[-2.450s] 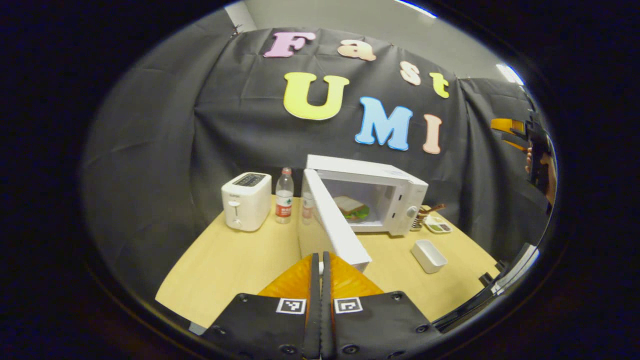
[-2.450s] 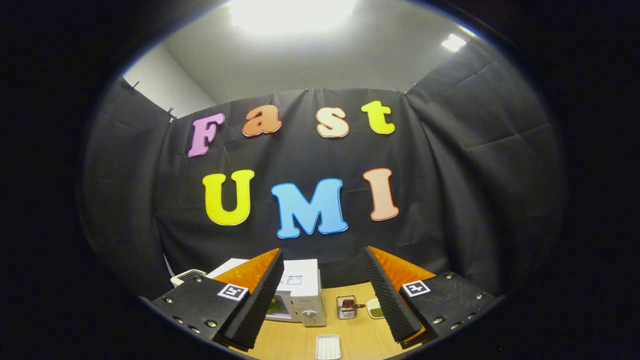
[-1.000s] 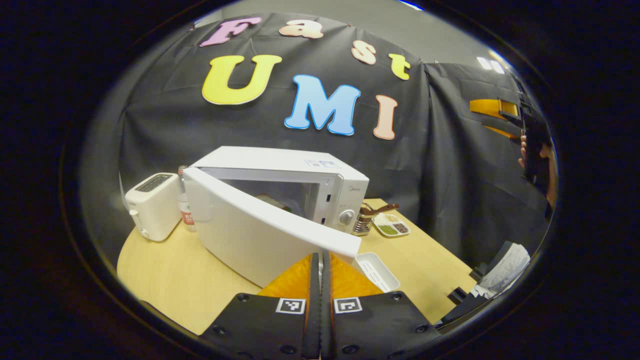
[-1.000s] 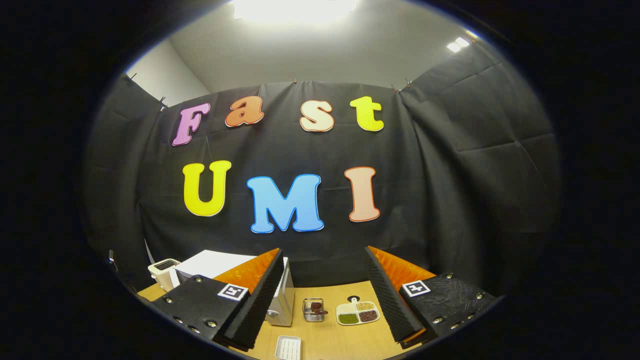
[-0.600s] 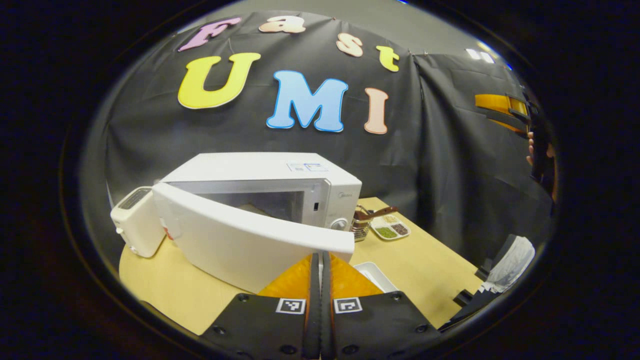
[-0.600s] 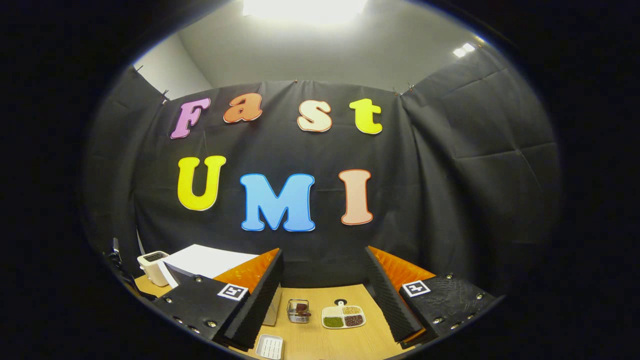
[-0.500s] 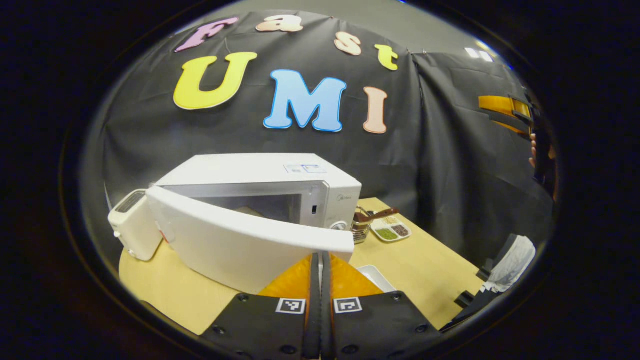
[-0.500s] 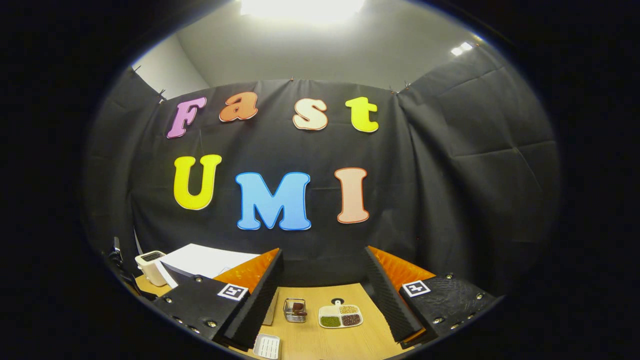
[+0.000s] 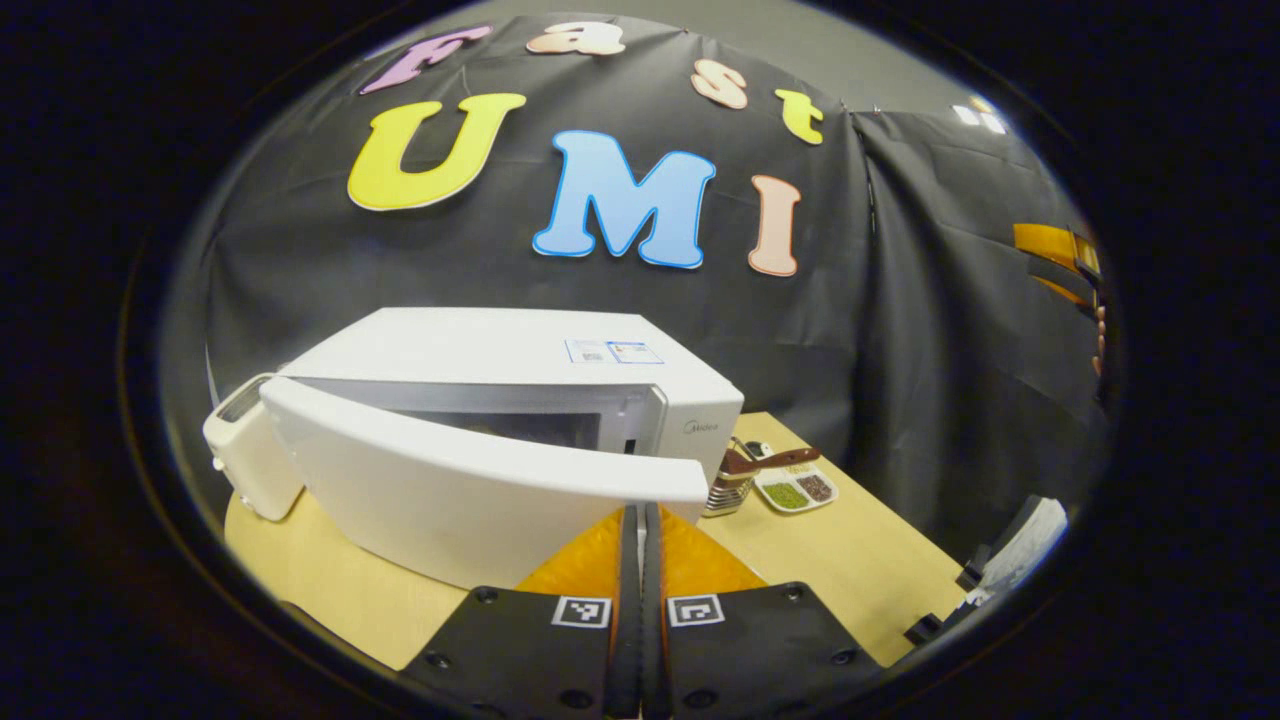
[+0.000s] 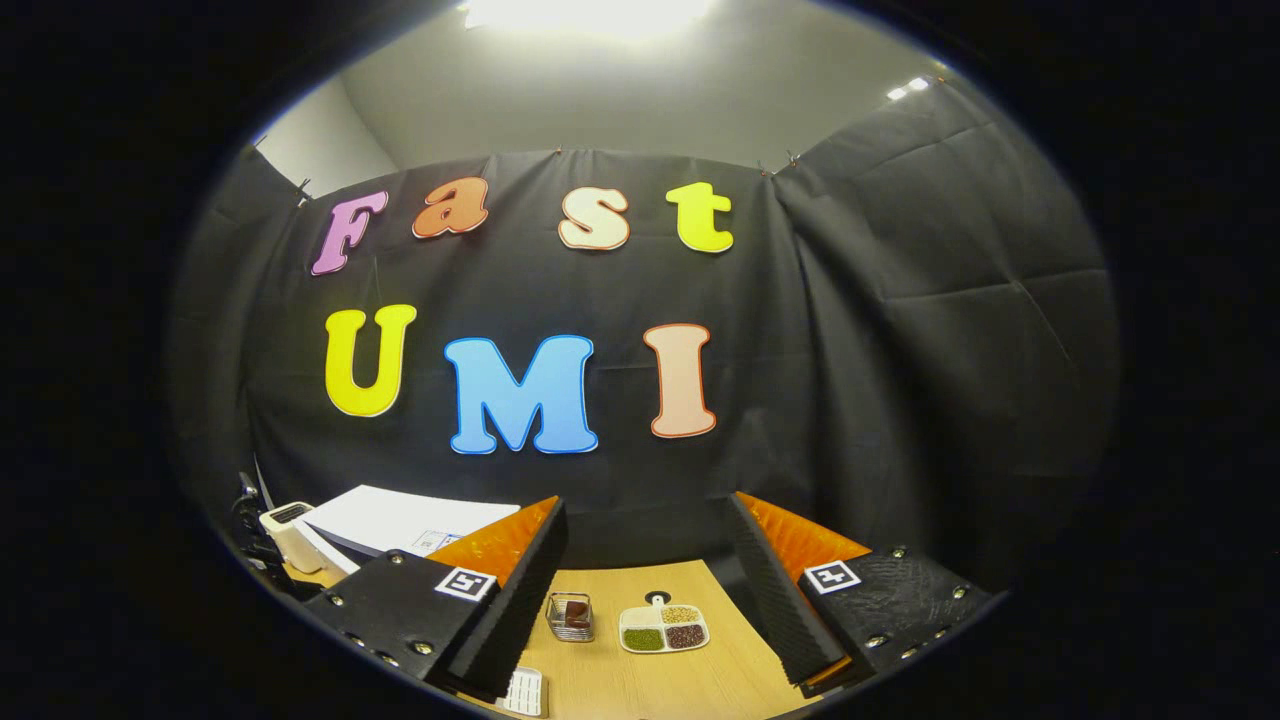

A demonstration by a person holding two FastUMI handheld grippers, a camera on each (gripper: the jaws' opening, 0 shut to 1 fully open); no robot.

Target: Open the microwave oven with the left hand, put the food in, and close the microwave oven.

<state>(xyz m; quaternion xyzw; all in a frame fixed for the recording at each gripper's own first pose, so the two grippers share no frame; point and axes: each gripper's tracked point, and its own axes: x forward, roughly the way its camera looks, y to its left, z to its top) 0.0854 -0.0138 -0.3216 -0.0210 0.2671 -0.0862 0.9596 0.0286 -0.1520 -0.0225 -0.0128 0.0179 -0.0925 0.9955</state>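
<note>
White microwave door (image 9: 480, 480) now nearly shut versus a second ago, left claw (image 9: 641, 530) clenched and pushing, right claw (image 10: 645, 590) released; closing almost done.

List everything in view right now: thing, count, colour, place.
microwave oven: one, white, on the table, behind its door
microwave door: one, white, ajar, nearly shut
toaster: one, white, left of the microwave oven
wire basket: one, metal, right of the microwave oven
divided dish: one, white, beside the wire basket
table: one, light wood
left gripper: shut, at the door's free edge
right gripper: open, held above the table
</note>
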